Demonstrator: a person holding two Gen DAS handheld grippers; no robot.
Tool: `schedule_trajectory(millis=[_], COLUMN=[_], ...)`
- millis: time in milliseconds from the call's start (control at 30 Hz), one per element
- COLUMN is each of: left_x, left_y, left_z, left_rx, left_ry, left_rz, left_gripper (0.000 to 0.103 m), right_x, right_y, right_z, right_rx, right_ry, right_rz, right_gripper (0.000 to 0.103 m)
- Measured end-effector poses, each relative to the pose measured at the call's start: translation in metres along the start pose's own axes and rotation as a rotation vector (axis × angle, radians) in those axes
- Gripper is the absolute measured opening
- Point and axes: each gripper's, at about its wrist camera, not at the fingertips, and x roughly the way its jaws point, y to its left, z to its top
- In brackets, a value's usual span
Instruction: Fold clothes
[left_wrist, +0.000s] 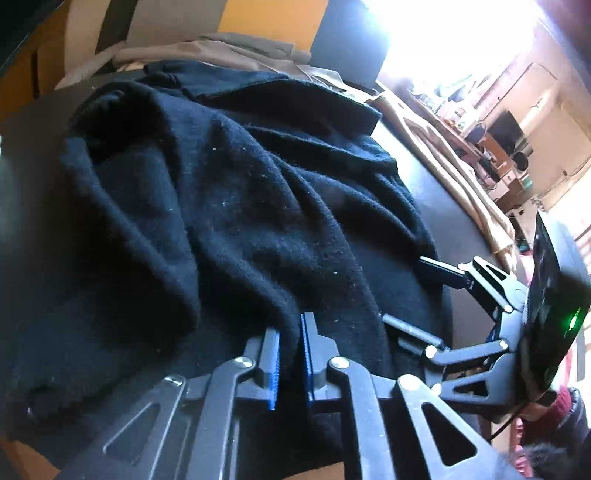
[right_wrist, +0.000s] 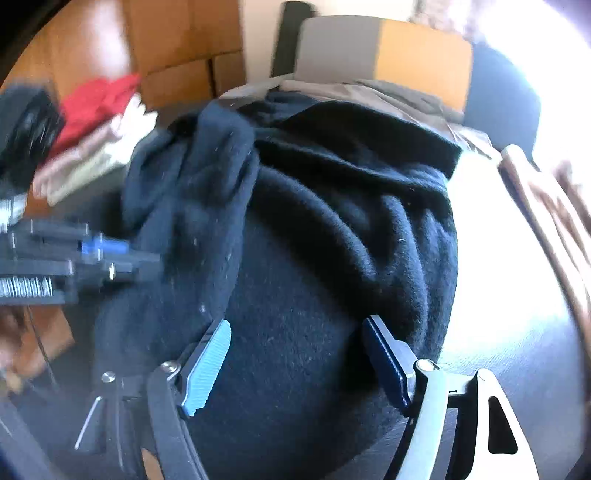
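Left wrist view: left gripper (left_wrist: 291, 332) nearly closed, pinching a ridge of the black sweater (left_wrist: 229, 206) between its blue pads
Right gripper (right_wrist: 299, 354): jaws wide apart, hovering over flat knit, not gripping anything that I can see
Sweater spot: bunched in the middle of the dark table (right_wrist: 517, 332)
Behind it: beige clothes (left_wrist: 229, 51)
Far left in right wrist view: blurry red and pale folded stack (right_wrist: 96, 136)

A black knit garment (left_wrist: 229, 206) is spread rumpled over a dark table (left_wrist: 439, 206). A fold of it appears pinched between the nearly closed left gripper (left_wrist: 290, 332). The right gripper (left_wrist: 424, 295) is seen at the garment's right edge, jaws apart.
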Motion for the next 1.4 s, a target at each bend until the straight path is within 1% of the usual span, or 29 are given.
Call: schedule_trajectory(millis=[33, 100, 200, 267, 367, 433, 500, 533, 600, 633, 667, 733, 800, 833, 967, 1033, 1067, 1100, 1133, 1167, 1200, 1233, 1267, 1333, 1367, 1400], left_x=[0.003, 0.009, 0.021, 0.029, 0.045, 0.037, 0.020, 0.011, -0.020, -0.035, -0.051, -0.096, -0.145, -0.166, -0.229, -0.252, -0.259, -0.266, -0.268, -0.268, -0.267, -0.258, -0.243, -0.214, -0.198, -0.176], left_y=[0.001, -0.001, -0.012, -0.020, -0.038, -0.039, -0.030, -0.023, 0.008, 0.024, 0.042, 0.087, 0.132, 0.152, 0.223, 0.248, 0.253, 0.255, 0.253, 0.248, 0.244, 0.233, 0.220, 0.192, 0.179, 0.160], left_z=[0.004, 0.011, 0.018, 0.023, 0.031, 0.036, 0.036, 0.037, 0.034, 0.032, 0.031, 0.020, 0.007, 0.003, -0.004, -0.002, -0.002, -0.003, -0.003, -0.004, -0.004, -0.001, 0.004, 0.015, 0.018, 0.021], left_rx=[-0.010, -0.023, 0.002, 0.023, 0.054, 0.031, -0.012, -0.037, -0.113, -0.148, -0.180, -0.249, -0.305, -0.330, -0.435, -0.479, -0.496, -0.521, -0.531, -0.532, -0.533, -0.507, -0.465, -0.382, -0.346, -0.300], left_ry=[0.004, 0.015, 0.029, 0.039, 0.079, 0.052, 0.013, -0.008, -0.074, -0.106, -0.135, -0.215, -0.308, -0.346, -0.433, -0.453, -0.471, -0.499, -0.528, -0.555, -0.582, -0.574, -0.548, -0.494, -0.455, -0.393], left_rz=[-0.011, -0.035, -0.070, -0.093, -0.128, -0.192, -0.254, -0.280, -0.335, -0.348, -0.345, -0.328, -0.248, -0.205, 0.045, 0.263, 0.346, 0.399, 0.379, 0.327, 0.273, 0.237, 0.210, 0.157, 0.134, 0.102], left_gripper=[0.008, 0.009, 0.010, 0.008, 0.005, 0.004, 0.004, 0.004, 0.004, 0.004, 0.004, 0.004, 0.004, 0.004, 0.004, 0.004, 0.004, 0.005, 0.006, 0.007, 0.012, 0.014, 0.015, 0.015, 0.015, 0.015], right_x=[0.001, 0.005, 0.002, -0.002, -0.009, -0.015, -0.023, -0.025, -0.028, -0.029, -0.029, -0.024, -0.020, -0.018, -0.016, -0.018, -0.019, -0.022, -0.025, -0.029, -0.035, -0.040, -0.043, -0.039, -0.036, -0.032], right_y=[0.000, -0.005, -0.031, -0.052, -0.084, -0.103, -0.116, -0.118, -0.120, -0.120, -0.120, -0.113, -0.109, -0.108, -0.106, -0.104, -0.105, -0.105, -0.105, -0.105, -0.102, -0.096, -0.088, -0.069, -0.060, -0.052], right_z=[0.000, 0.007, 0.005, 0.000, -0.010, -0.020, -0.030, -0.033, -0.039, -0.042, -0.044, -0.041, -0.037, -0.035, -0.033, -0.034, -0.036, -0.033, -0.028, -0.022, -0.014, -0.004, 0.007, 0.033, 0.044, 0.054], right_rx=[-0.025, -0.012, 0.029, 0.073, 0.151, 0.207, 0.265, 0.276, 0.297, 0.312, 0.322, 0.314, 0.313, 0.313, 0.324, 0.327, 0.329, 0.340, 0.361, 0.378, 0.380, 0.365, 0.346, 0.292, 0.263, 0.230], right_ry=[0.004, 0.015, 0.035, 0.045, 0.060, 0.062, 0.061, 0.060, 0.047, 0.026, 0.007, -0.008, -0.005, -0.003, -0.005, -0.013, -0.004, 0.011, 0.016, 0.012, -0.016, -0.043, -0.067, -0.089, -0.096, -0.101], right_rz=[-0.003, 0.015, 0.008, -0.010, -0.062, -0.089, -0.107, -0.114, -0.126, -0.128, -0.130, -0.141, -0.153, -0.158, -0.166, -0.174, -0.178, -0.180, -0.177, -0.170, -0.153, -0.129, -0.097, -0.016, 0.009, 0.006], right_gripper=[0.076, 0.076, 0.076, 0.075, 0.077, 0.077, 0.078, 0.080, 0.085, 0.087, 0.088, 0.097, 0.103, 0.103, 0.103, 0.103, 0.103, 0.103, 0.099, 0.097, 0.096, 0.096, 0.096, 0.096, 0.096, 0.096])
